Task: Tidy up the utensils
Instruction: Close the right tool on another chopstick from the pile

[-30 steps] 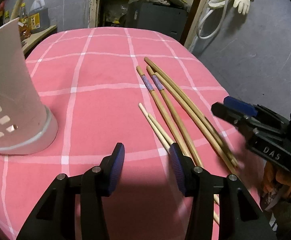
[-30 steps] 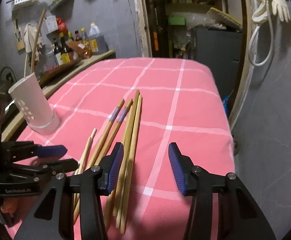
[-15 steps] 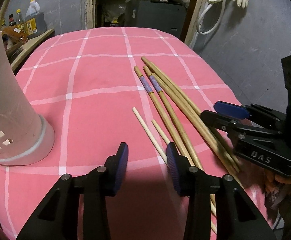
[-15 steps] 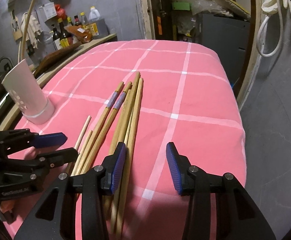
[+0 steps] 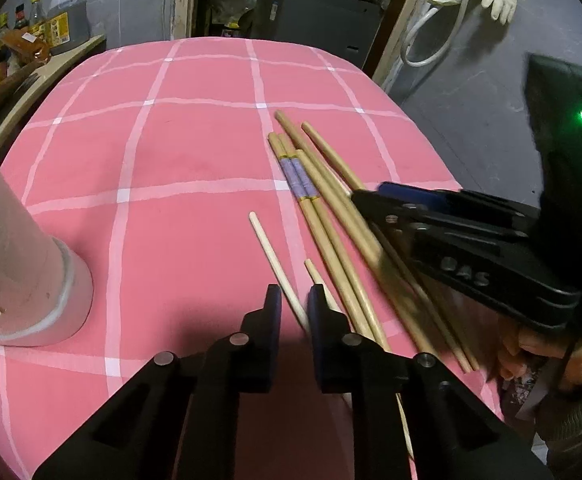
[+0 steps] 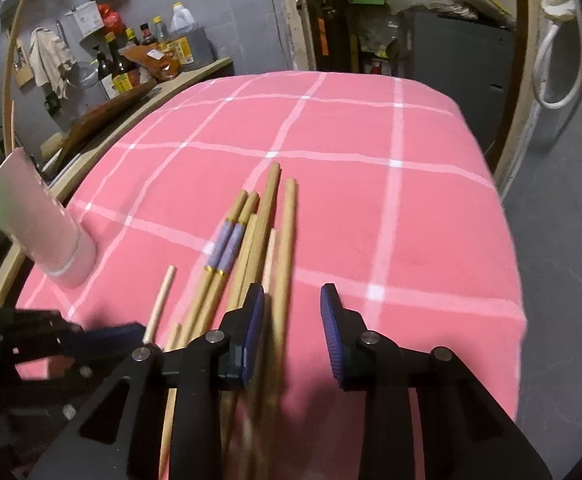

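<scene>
closing my left gripper (image 5: 294, 306), i have its jaws narrowed around a pale chopstick (image 5: 273, 258). my right gripper (image 6: 292, 332), also closing, straddles a long bamboo chopstick (image 6: 285, 240), pads not touching. both lie on the pink cloth (image 5: 171, 240); the white holder (image 5: 15, 264) stands left.

Each camera sits just behind its own fingers, close above the pink bench (image 5: 195, 216), tilted steeply down and facing the far doorway. The left view looks from the holder (image 5: 15, 264) side; the right view from the bench's open right edge. Both share the chopsticks (image 5: 331, 216) lying between them, the holder, and each other's gripper at the frame edge.
</scene>
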`<state>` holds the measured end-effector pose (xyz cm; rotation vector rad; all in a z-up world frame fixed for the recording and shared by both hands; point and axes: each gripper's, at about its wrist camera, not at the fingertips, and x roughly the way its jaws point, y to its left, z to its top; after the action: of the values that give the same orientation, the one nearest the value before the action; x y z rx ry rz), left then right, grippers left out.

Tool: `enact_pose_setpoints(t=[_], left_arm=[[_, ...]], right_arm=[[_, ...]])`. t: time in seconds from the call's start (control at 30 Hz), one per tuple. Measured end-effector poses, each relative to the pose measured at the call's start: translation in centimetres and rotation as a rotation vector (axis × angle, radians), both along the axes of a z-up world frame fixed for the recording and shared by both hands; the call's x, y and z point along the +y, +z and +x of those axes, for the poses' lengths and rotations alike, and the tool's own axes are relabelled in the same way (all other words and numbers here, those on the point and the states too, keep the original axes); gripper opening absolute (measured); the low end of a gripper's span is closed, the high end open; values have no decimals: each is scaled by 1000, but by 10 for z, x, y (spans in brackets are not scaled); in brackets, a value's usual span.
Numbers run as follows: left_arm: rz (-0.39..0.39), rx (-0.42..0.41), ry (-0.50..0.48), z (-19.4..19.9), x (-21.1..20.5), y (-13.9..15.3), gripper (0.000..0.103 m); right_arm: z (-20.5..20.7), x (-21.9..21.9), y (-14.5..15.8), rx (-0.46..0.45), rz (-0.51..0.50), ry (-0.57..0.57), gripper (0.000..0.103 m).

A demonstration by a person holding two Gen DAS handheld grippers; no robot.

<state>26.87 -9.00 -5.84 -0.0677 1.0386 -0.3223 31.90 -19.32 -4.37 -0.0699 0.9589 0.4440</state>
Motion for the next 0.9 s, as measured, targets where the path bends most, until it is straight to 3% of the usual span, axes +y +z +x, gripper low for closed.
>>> enact_pose_setpoints(t=[0.1,0.17,0.23,0.5,0.9], left_arm=[[-11,17,-14,5,-1,0,9],[-27,34,-19,8,2,1,9],[-40,48,-20,10,4,1,8],[-71,76,-11,6,12,1,3],[11,45,-34,-4,7,6,3]], right_arm=[[7,8,1,4,-30,5,25],[10,3,2,27,-6,-11,11],[12,-4,1,55,41,-31,6],[-2,-24,4,80,147,-75,5],[-20,-45,12,53,229,-125,5]])
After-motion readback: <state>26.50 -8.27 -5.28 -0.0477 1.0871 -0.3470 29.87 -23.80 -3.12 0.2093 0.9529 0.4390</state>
